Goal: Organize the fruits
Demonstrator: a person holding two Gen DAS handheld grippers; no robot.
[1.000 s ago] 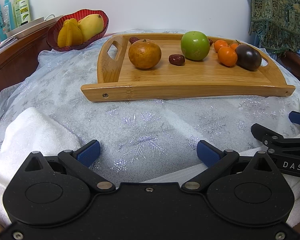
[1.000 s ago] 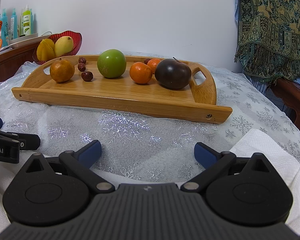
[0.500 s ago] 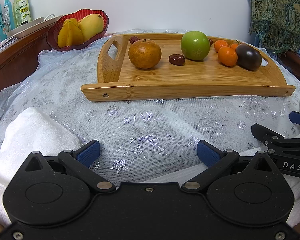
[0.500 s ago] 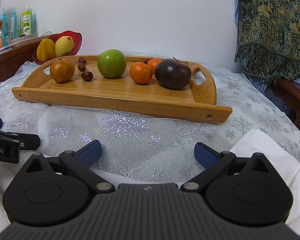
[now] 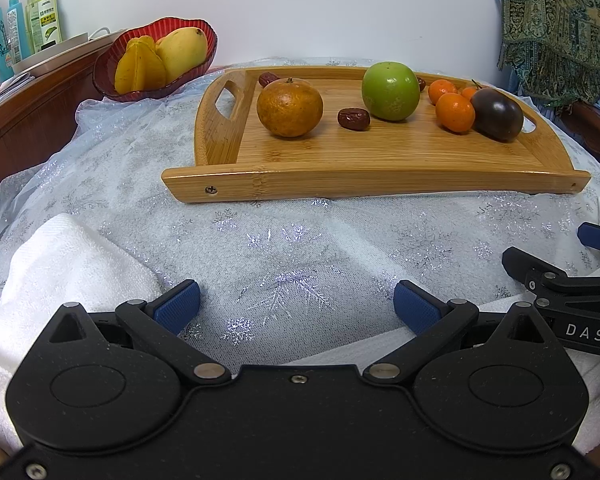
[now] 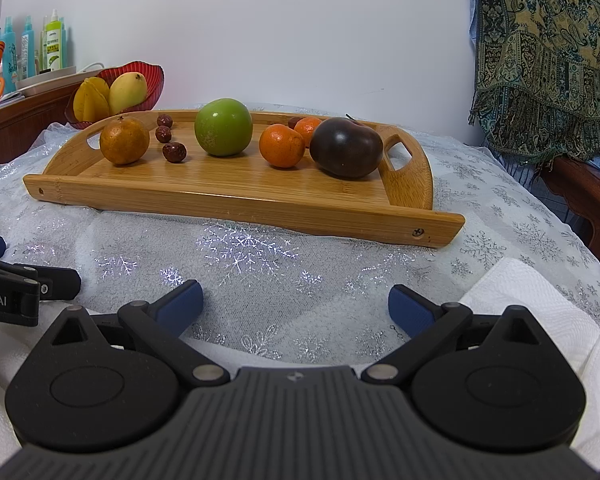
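A bamboo tray [image 5: 380, 178] [image 6: 236, 200] lies on the snowflake cloth. On it are a brownish orange [image 5: 290, 108] [image 6: 124, 141], a green apple [image 5: 390, 91] [image 6: 223, 127], red dates [image 5: 354, 119] [image 6: 174, 152], small tangerines [image 5: 455, 112] [image 6: 282, 146] and a dark plum [image 5: 497, 114] [image 6: 346, 147]. A red bowl [image 5: 112, 82] [image 6: 156, 80] at the back left holds a starfruit [image 5: 140, 68] and a mango [image 5: 182, 52]. My left gripper [image 5: 296, 306] and right gripper [image 6: 294, 306] are open and empty, low over the cloth in front of the tray.
White towels [image 5: 56, 256] [image 6: 516, 296] lie under both grippers. Spray bottles [image 5: 16, 24] stand on a wooden cabinet [image 5: 28, 120] at the left. A patterned shawl [image 6: 548, 56] hangs at the right over wooden furniture [image 6: 588, 196].
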